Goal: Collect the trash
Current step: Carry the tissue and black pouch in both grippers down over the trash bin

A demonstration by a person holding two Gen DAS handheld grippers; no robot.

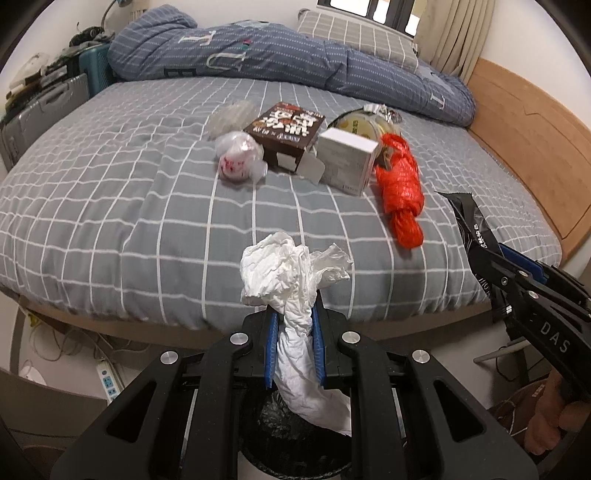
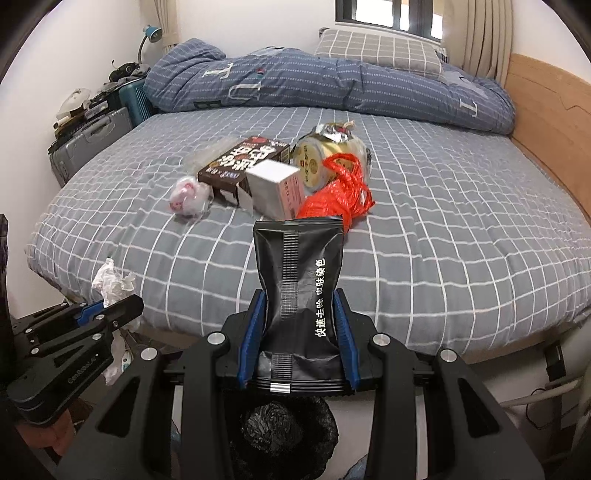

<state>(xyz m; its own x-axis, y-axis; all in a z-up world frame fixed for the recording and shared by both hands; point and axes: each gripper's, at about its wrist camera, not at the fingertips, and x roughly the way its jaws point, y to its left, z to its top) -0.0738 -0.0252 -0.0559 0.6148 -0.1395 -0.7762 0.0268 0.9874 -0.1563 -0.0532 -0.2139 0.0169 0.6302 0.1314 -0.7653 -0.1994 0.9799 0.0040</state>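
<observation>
My left gripper (image 1: 294, 317) is shut on a crumpled white tissue (image 1: 291, 277) and holds it off the bed's near edge, above a bin lined with a black bag (image 1: 291, 435). My right gripper (image 2: 299, 299) is shut on a black foil packet (image 2: 299, 266) with white print, also above the bin (image 2: 284, 432). The packet shows in the left wrist view (image 1: 469, 225), and the tissue in the right wrist view (image 2: 110, 284). On the bed lie a brown box (image 1: 286, 133), a white box (image 1: 347, 158), a red plastic bag (image 1: 400, 192), a yellow round packet (image 1: 364, 123) and a clear bag with red print (image 1: 238, 158).
The bed (image 1: 110, 206) has a grey checked sheet, a rolled blue duvet (image 1: 277, 55) and a pillow (image 1: 354, 33) at the back. A wooden headboard (image 1: 535, 147) is on the right. Suitcases (image 1: 44, 107) stand at the far left. A power strip (image 1: 107, 380) and cables lie on the floor.
</observation>
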